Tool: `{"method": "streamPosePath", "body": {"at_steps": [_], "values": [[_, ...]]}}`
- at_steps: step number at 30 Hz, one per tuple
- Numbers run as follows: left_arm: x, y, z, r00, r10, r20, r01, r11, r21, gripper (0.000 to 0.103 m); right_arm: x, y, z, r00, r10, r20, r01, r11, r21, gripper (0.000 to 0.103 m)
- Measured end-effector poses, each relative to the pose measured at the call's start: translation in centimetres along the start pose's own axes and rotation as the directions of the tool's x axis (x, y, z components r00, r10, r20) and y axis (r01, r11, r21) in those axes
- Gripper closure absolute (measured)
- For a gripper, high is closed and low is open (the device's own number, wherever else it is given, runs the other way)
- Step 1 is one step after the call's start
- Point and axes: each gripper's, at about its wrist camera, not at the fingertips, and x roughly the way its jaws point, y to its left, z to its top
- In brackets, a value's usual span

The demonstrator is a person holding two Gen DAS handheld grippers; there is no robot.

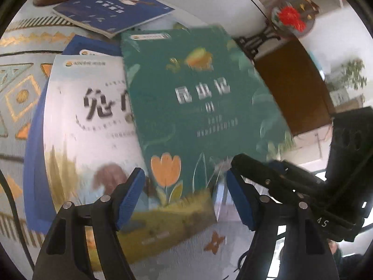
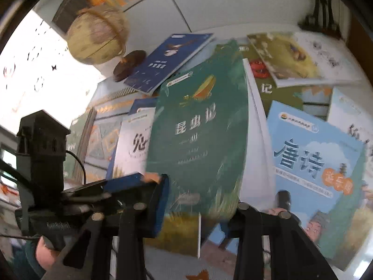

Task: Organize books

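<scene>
**Progress.** The task is at an early stage. The books are lying loose and overlapping on the patterned cloth [image 1: 21, 88] of the tabletop [image 1: 209, 0], with no squared pile showing.

- In the left wrist view, the green book [image 1: 198, 98] is sitting tilted at centre, overlapping the white book [image 1: 88, 116] at 9 o'clock.
- The dark blue book [image 1: 112, 9] is lying askew at 11 o'clock.
- In the right wrist view, the light blue book [image 2: 312, 154] is lying at 3 o'clock and the olive books [image 2: 286, 56] at 1 o'clock. All are still awaiting sorting.

**Tongs.**

- The right tongs [image 2: 204, 191] are standing narrowed about the green book's lower edge. Judging by its raised, tilted pose, they appear to be gripping it.
- The left tongs [image 1: 184, 179] are standing about half open, holding nothing. The green book's lower edge is lying between the pads [image 1: 130, 198], untouched.

**Edges and room.**

- The tabletop rim is curving close by at 1 o'clock in the left wrist view, with a red ornament [image 1: 291, 16] just beyond it.
- The globe [image 2: 98, 39] is standing at 10 o'clock in the right wrist view, near the dark blue book.
- Bare cloth is showing mainly toward 6 o'clock, nearest the person. Elsewhere the room is tight, and the two tongs are working just beside each other.
</scene>
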Motion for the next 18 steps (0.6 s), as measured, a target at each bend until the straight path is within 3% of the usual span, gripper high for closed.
{"method": "streamPosePath", "body": {"at_steps": [4, 9, 11, 18], "values": [[-0.7, 1.2, -0.4, 1.0, 0.003, 0.011, -0.002, 0.998, -0.057, 0.033, -0.6, -1.9, -0.9, 0.999, -0.041, -0.013, 0.042, 0.999, 0.03, 0.071], [-1.2, 2.3, -0.2, 0.999, 0.016, 0.042, -0.011, 0.995, -0.098, 0.033, -1.3, -5.4, 1.6, 0.999, -0.038, 0.008, 0.037, 0.993, 0.11, 0.066], [-1.1, 2.2, 0.0, 0.998, 0.022, 0.051, -0.017, 0.995, -0.097, 0.033, -0.7, -6.4, 3.0, 0.999, -0.034, 0.022, 0.031, 0.992, 0.125, 0.06], [0.3, 0.8, 0.9, 0.998, -0.004, 0.061, 0.009, 0.997, -0.079, 0.026, 3.0, -7.0, 4.1, 0.999, -0.037, -0.032, 0.041, 0.993, 0.109, 0.06]]}}
